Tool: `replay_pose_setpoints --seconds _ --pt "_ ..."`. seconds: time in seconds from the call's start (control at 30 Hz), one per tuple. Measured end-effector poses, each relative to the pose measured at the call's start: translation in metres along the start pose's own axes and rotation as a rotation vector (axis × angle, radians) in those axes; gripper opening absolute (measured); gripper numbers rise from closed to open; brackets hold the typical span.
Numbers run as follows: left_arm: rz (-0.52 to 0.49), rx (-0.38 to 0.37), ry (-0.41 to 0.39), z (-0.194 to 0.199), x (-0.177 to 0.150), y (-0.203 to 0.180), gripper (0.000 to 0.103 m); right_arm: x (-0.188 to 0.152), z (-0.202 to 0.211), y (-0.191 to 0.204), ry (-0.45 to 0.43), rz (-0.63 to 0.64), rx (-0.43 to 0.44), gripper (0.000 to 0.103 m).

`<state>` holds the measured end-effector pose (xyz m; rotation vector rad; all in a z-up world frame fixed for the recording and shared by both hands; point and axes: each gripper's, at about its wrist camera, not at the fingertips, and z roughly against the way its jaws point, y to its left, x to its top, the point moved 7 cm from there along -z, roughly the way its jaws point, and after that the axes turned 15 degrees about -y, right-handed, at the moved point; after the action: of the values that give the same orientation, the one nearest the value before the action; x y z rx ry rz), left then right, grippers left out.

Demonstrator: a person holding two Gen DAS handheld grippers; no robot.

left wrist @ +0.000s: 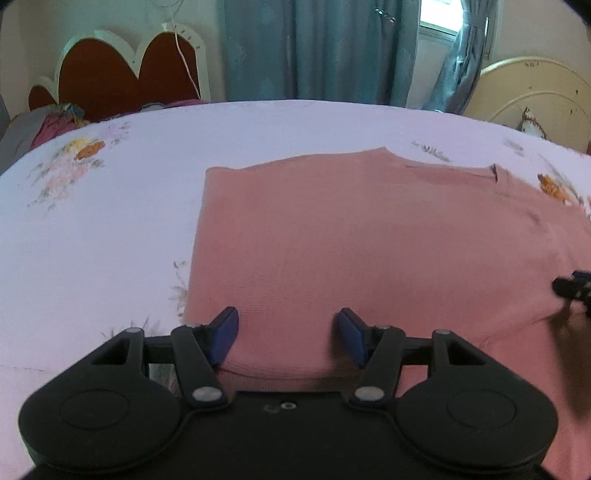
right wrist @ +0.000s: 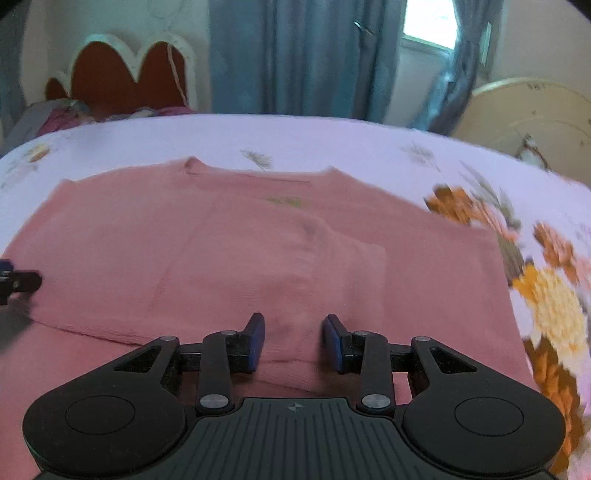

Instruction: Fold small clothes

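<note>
Now the pink top (left wrist: 369,240) is laid flat on the flowered bed sheet (left wrist: 110,221) just ahead of the left gripper (left wrist: 287,338) and right gripper (right wrist: 294,341), both held open, and its near edge probably needs to be pinched next for the fold.

Home bedroom. Work surface is a bed (left wrist: 110,229) under a pale floral sheet (right wrist: 546,295). Behind the bed: scalloped red headboard (left wrist: 122,74) with white trim, loose clothes piled at its foot. Right of the headboard: blue-grey curtains (left wrist: 321,48), then a lit window (right wrist: 428,22). Further right, beside the bed: round cream furniture panel (left wrist: 535,92).
</note>
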<state>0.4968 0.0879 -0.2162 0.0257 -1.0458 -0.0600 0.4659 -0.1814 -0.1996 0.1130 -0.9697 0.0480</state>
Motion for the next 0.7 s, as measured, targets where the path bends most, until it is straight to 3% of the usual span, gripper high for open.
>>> replay_pose_setpoints --seconds 0.23,0.7 --pt "0.004 0.026 0.010 -0.002 0.000 -0.002 0.063 -0.003 -0.002 -0.002 -0.006 0.001 -0.010 0.035" --pt "-0.011 0.139 0.008 0.003 0.000 -0.016 0.067 -0.005 0.000 -0.005 -0.027 0.058 0.078 0.035"
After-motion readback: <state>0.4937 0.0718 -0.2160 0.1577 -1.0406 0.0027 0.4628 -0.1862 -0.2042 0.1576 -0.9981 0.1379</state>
